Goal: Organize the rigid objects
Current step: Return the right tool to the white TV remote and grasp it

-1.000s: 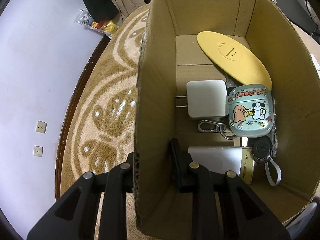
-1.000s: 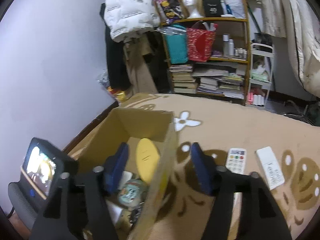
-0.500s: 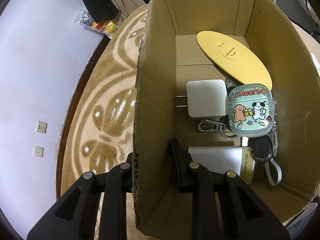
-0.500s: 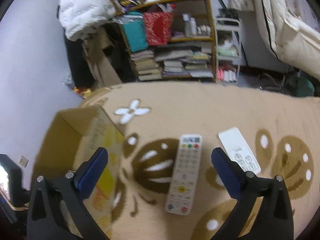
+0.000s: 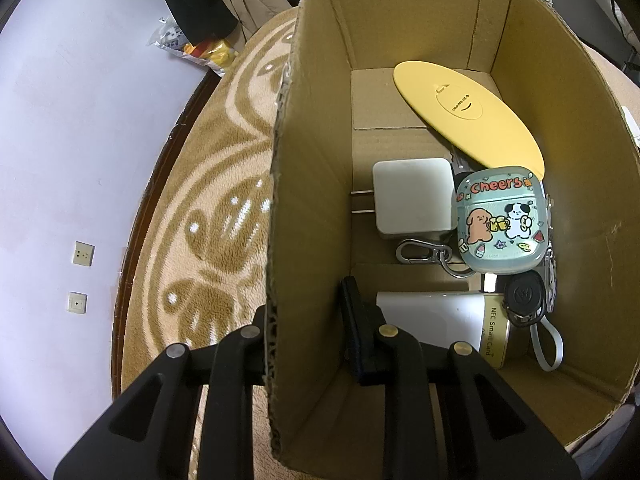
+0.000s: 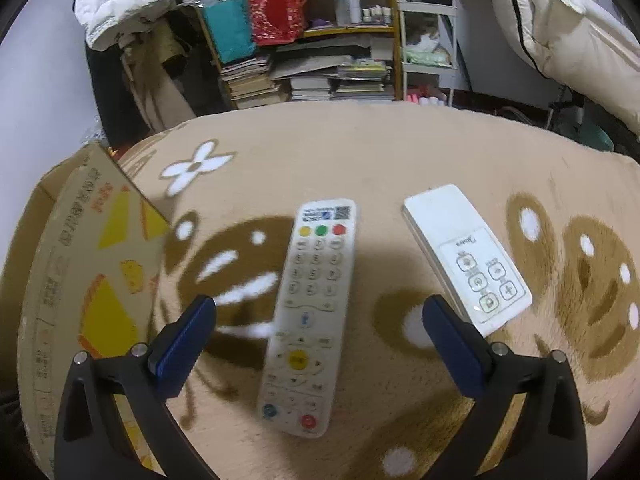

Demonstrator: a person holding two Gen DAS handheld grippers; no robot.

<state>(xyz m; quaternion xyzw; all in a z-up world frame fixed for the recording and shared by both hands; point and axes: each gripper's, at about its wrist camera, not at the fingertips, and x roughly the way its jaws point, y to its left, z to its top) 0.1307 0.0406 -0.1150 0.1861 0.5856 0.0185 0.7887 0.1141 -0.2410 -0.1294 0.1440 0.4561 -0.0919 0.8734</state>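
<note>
Change: since a second ago the right gripper point(image 6: 318, 332) has swung away from the box and come down over the carpet, so the long remote now lies between its fingers; the left wrist view is as it was.
Carpet point(image 6: 400, 152): tan pile with brown and white flower shapes, under everything.
Cardboard box point(image 5: 568, 128): open-topped, standing on the carpet; in the right wrist view its printed outer wall point(image 6: 80, 280) sits at the left edge.
Long remote point(image 6: 314, 312): white, many keys, coloured buttons at both ends, flat on the carpet, lengthwise between the blue pads point(image 6: 184, 340), touching neither.
Short remote point(image 6: 466, 256): white, few keys, flat on the carpet just right of the long one, apart from it.
Right gripper: spread wide, holding nothing.
Left gripper point(image 5: 308, 324): closed across the box's left wall, one finger outside, one inside, the cardboard pinched between.
Yellow oval disc point(image 5: 468, 112): leaning at the far end of the box.
White charger point(image 5: 412, 198): flat on the box floor, prongs pointing left.
Earbud case point(image 5: 500, 220): pale green, cartoon dogs, "Cheers", beside the charger on its right.
White card box point(image 5: 440, 314): near end, marked "NFC Smart Card".
Carabiner point(image 5: 420, 252): silver, just below the charger.
Car key point(image 5: 524, 294): black, with a grey strap, against the right wall.
</note>
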